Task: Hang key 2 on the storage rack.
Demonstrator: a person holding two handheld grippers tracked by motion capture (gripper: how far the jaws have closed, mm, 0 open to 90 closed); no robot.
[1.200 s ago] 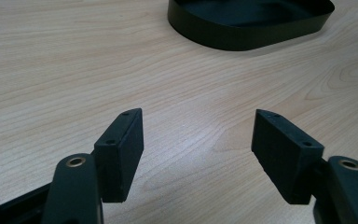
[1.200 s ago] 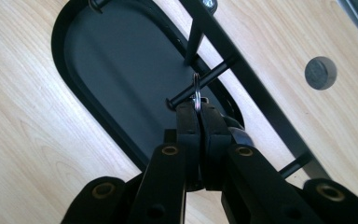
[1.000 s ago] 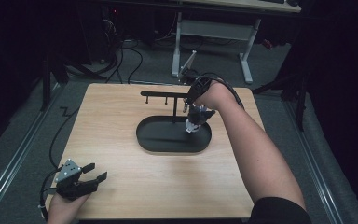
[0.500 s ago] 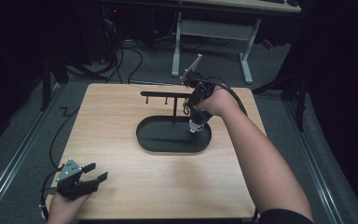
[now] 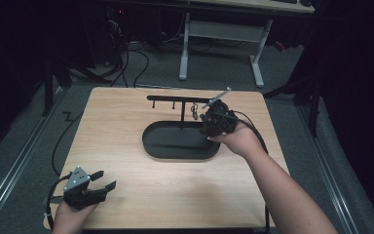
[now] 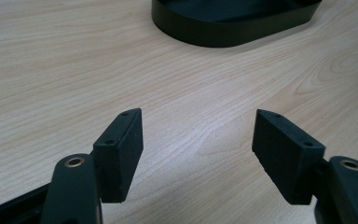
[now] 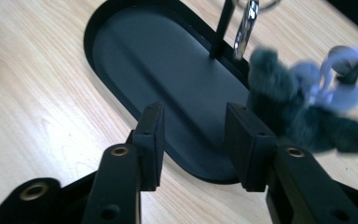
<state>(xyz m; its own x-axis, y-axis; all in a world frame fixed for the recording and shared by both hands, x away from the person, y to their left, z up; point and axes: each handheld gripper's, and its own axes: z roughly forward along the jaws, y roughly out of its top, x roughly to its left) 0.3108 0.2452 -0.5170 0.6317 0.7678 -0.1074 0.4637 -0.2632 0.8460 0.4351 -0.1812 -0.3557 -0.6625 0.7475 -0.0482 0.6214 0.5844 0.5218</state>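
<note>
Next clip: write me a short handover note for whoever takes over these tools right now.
Right tool: jaws have just been opening, nothing between them, beside the fuzzy keychain.
Left tool: open, empty, low over the table near its front left corner.
Done: the keychain hangs by its ring from the black stand, over the oval tray.
Left: draw the right tool clear.

wooden table (image 5: 126, 126) | grey desk frame (image 5: 219, 44) behind | floor cables (image 5: 141, 63)

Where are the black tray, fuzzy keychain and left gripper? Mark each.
black tray (image 5: 170, 141), high view, bare floor.
fuzzy keychain (image 7: 279, 93), right gripper view, dark furry body.
left gripper (image 5: 105, 179), high view, between its fingertips.
</note>
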